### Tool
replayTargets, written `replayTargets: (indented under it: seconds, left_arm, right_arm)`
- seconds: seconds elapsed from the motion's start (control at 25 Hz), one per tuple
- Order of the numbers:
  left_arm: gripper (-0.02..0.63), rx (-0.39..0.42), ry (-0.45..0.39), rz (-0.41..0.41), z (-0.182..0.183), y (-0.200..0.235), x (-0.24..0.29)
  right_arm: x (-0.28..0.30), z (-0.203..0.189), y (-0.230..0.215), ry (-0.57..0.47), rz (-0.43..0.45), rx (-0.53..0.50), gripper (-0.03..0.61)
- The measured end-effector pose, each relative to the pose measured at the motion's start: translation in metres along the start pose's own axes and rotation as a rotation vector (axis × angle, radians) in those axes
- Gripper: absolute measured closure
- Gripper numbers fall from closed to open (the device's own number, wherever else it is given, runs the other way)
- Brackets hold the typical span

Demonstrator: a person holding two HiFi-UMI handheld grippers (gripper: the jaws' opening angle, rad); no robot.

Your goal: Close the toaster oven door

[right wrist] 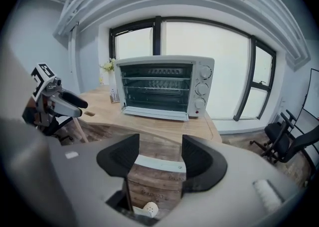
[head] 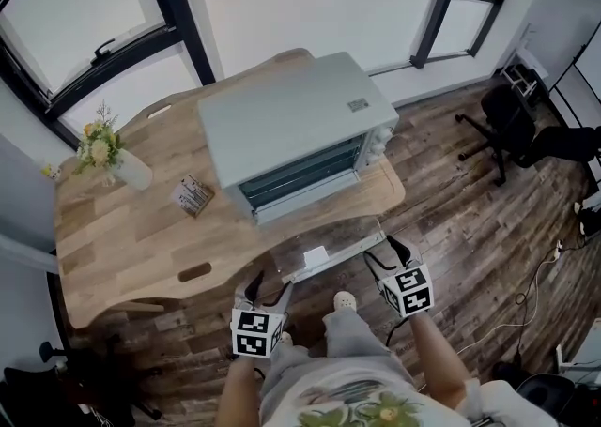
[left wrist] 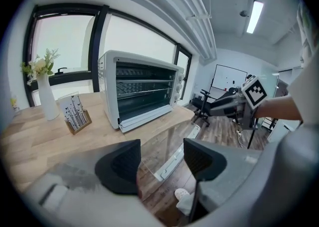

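A pale grey toaster oven (head: 291, 125) stands on the wooden table (head: 122, 237), its wire racks showing. Its glass door hangs open and lies flat past the table's front edge, ending in a white handle bar (head: 324, 256). My right gripper (head: 387, 254) is at the handle's right end. In the right gripper view the handle bar (right wrist: 155, 163) lies between that gripper's (right wrist: 159, 153) open jaws, and the pads do not press on it. My left gripper (head: 268, 289) is open near the handle's left end. In the left gripper view the glass door (left wrist: 167, 143) shows beyond the gripper (left wrist: 162, 163).
A white vase of flowers (head: 113, 158) and a small card holder (head: 192, 195) stand on the table left of the oven. A black office chair (head: 502, 125) is on the wood floor at the right. The person's shoe (head: 345, 301) is below the door.
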State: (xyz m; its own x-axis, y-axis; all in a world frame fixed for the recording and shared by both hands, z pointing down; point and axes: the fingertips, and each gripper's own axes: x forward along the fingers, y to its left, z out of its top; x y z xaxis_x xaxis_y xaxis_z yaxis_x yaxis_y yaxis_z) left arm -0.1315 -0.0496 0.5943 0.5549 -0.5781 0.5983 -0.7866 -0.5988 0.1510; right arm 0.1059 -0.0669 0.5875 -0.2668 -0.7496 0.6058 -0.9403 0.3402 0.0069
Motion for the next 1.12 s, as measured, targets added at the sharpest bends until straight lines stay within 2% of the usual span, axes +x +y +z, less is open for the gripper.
replayTargets:
  seconds: [0.4, 0.76, 1.12]
  left_arm:
    - [0.348, -0.115, 0.059, 0.109, -0.026, 0.006, 0.026]
    - [0.348, -0.197, 0.109, 0.219, -0.054, 0.007, 0.039]
    - [0.348, -0.266, 0.176, 0.246, -0.086, 0.001, 0.065]
  right_arm:
    - [0.039, -0.032, -0.034, 0.105, 0.129, 0.029, 0.308]
    - [0.067, -0.065, -0.049, 0.225, 0.256, -0.024, 0.278]
    - [0.082, -0.102, -0.056, 0.328, 0.345, 0.001, 0.258]
